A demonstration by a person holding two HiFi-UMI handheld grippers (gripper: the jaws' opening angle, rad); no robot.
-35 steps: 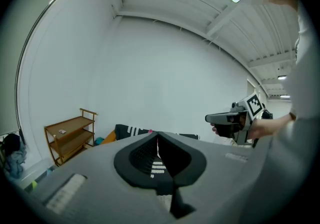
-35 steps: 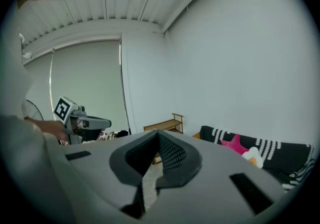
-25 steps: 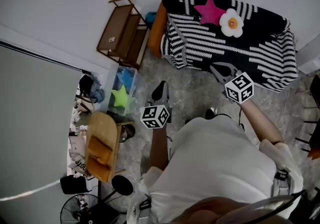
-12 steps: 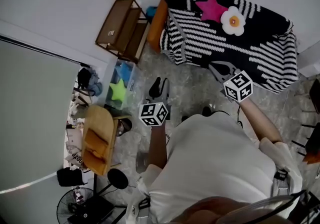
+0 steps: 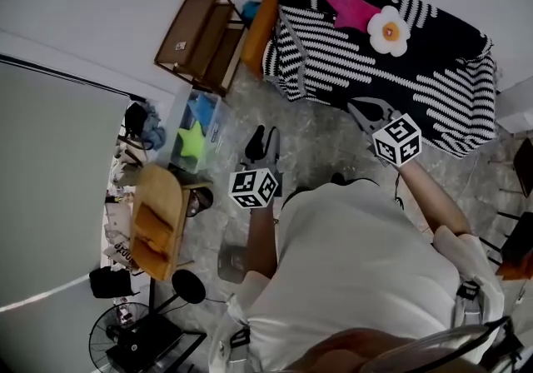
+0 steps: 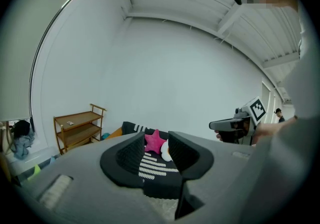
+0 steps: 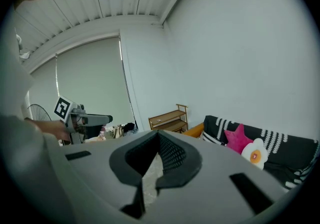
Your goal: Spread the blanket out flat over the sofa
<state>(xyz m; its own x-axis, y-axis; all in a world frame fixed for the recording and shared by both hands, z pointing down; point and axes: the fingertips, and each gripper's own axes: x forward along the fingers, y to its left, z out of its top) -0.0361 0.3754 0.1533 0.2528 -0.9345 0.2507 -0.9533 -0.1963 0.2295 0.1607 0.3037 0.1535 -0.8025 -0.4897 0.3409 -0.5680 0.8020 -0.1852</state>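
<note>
A black-and-white striped blanket [image 5: 375, 72] lies draped over the sofa [image 5: 260, 30], hanging down its front. A pink star cushion [image 5: 350, 9] and an egg-shaped cushion [image 5: 387, 30] rest on top of it. My left gripper [image 5: 260, 146] hangs over the floor well short of the sofa. Its jaws are opening, and nothing is between them [image 6: 156, 138]. My right gripper [image 5: 366, 116] hovers just in front of the blanket's lower edge without touching it. In the right gripper view its tips [image 7: 159, 133] meet on nothing. The blanket [image 6: 152, 165] and star cushion [image 6: 154, 141] show beyond the left jaws.
A wooden shelf unit [image 5: 200, 34] stands left of the sofa against the wall. Below it sit a clear bin of star cushions [image 5: 196, 134], a wooden stool [image 5: 158, 230] and a floor fan [image 5: 117, 342]. The person's white shirt [image 5: 358, 271] fills the lower middle.
The left gripper's jaws have parted; they looked closed a second ago. Both grippers stay roughly where they were, while the head view has drifted slightly.
</note>
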